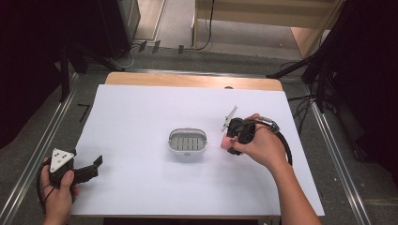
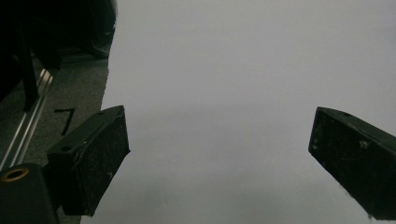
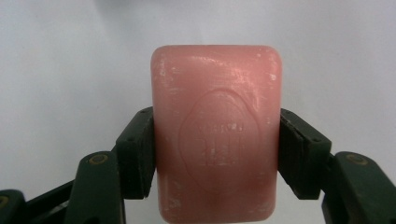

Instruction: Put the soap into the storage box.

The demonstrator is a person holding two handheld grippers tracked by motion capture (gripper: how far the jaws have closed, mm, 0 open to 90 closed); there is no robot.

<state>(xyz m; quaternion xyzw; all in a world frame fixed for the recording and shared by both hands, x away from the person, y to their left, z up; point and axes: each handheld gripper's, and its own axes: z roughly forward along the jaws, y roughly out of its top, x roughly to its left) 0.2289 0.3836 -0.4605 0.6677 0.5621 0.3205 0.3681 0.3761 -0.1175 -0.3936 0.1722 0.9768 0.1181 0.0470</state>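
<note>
- Two grippers on the table, and the right gripper point(image 3: 215, 140) has its jaws clamped on the long sides of a pink bar of soap point(image 3: 215, 135), pads pressing both flanks, stamped oval face toward the camera.
- In the high view that right gripper point(image 1: 231, 143) sits right of centre on the white sheet point(image 1: 141, 187), with the soap point(image 1: 226, 142) a small pink patch at its tip, low over the sheet; whether it touches the surface I can't tell.
- Just to its left stands the grey soap dish point(image 1: 187, 142), slotted floor showing, near the soap yet apart from it, a strip of bare white between them.
- The dish sits roughly mid-sheet, well clear of every edge, with open white on all sides.
- Over at the near left corner, the left gripper point(image 1: 89, 169) rests in a hand point(image 1: 58, 194), right at the sheet's left edge.
- From the left gripper view, the left gripper point(image 2: 219, 154) has its jaws spread wide with only blank sheet between them, gripping nothing; the sheet's left edge point(image 2: 108, 84) runs just beside one jaw, with grey floor and a metal rail point(image 2: 28, 121) beyond it.
- Wide clear run of sheet from the left gripper toward the dish.
</note>
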